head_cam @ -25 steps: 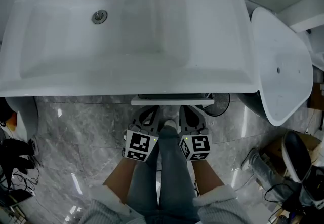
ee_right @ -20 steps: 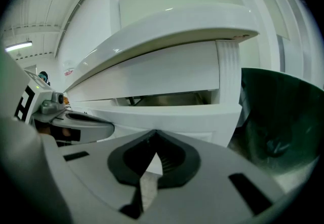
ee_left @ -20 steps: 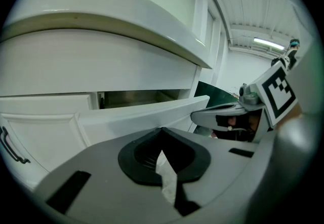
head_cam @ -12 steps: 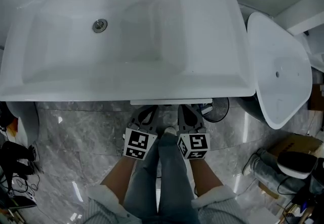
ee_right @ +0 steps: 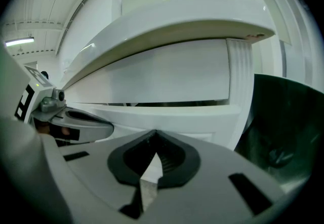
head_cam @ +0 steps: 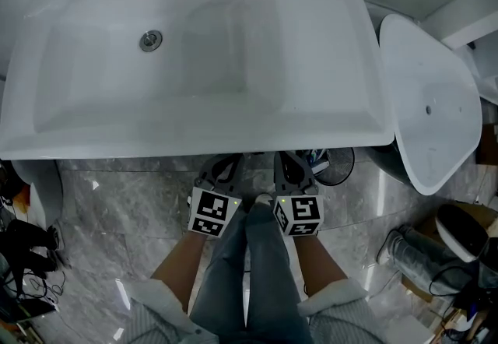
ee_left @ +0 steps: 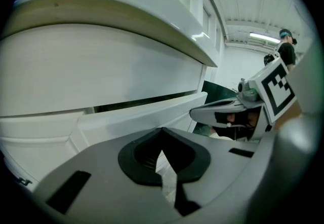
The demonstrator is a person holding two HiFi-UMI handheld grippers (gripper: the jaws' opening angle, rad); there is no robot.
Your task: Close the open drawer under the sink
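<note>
No legible txt, labels or nos. anywhere.

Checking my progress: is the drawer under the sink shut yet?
Seemingly not quite: both gripper views show a dark slit above the drawer front, which appears to stand slightly proud of the panel above.

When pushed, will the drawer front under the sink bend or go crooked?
The drawer front looks like a rigid flat panel, so it probably will not bend. With the left gripper and right gripper shut side by side, it should slide straight.
</note>
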